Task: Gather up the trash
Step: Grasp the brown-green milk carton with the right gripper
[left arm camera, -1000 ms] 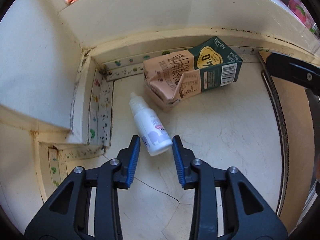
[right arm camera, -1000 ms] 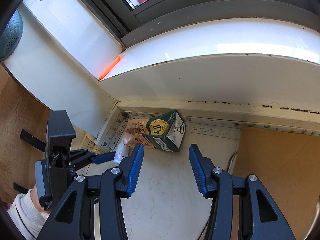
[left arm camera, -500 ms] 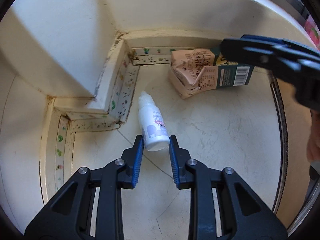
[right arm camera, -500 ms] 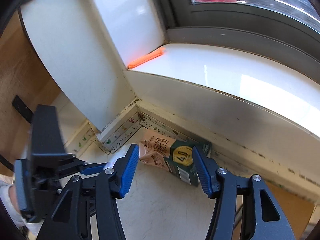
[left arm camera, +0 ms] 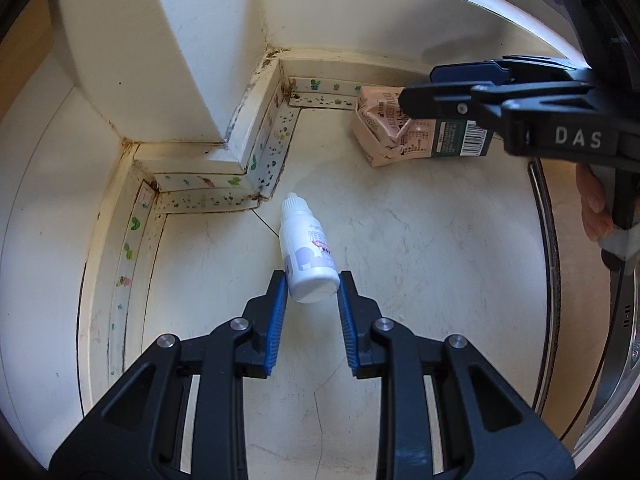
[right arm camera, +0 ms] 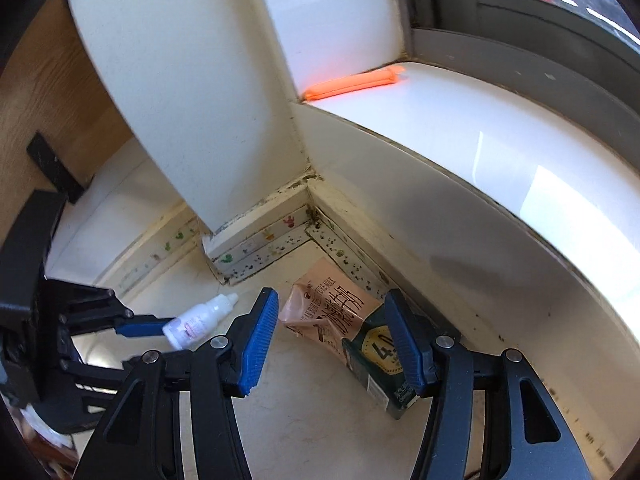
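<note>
Small white dropper bottle (left arm camera: pixel 306 258), lying on the pale floor (left arm camera: pixel 420 240) with its nozzle toward the wall corner and its base between the blue pads of the left gripper (left arm camera: pixel 312 286). The pads sit against or just beside its sides; whether they press it cannot be told. Its label print is too small to read. Crushed milk carton (right arm camera: pixel 352 332), pink and dark green, lying near the speckled baseboard (right arm camera: pixel 256 254); the right gripper (right arm camera: pixel 332 340), jaws spread wide, hovers over it and hides part of it in both views. An orange strip (right arm camera: pixel 352 82) lies on the white windowsill (right arm camera: pixel 460 120). A wooden panel (right arm camera: pixel 48 92) stands at left, cut off by the frame edge.
</note>
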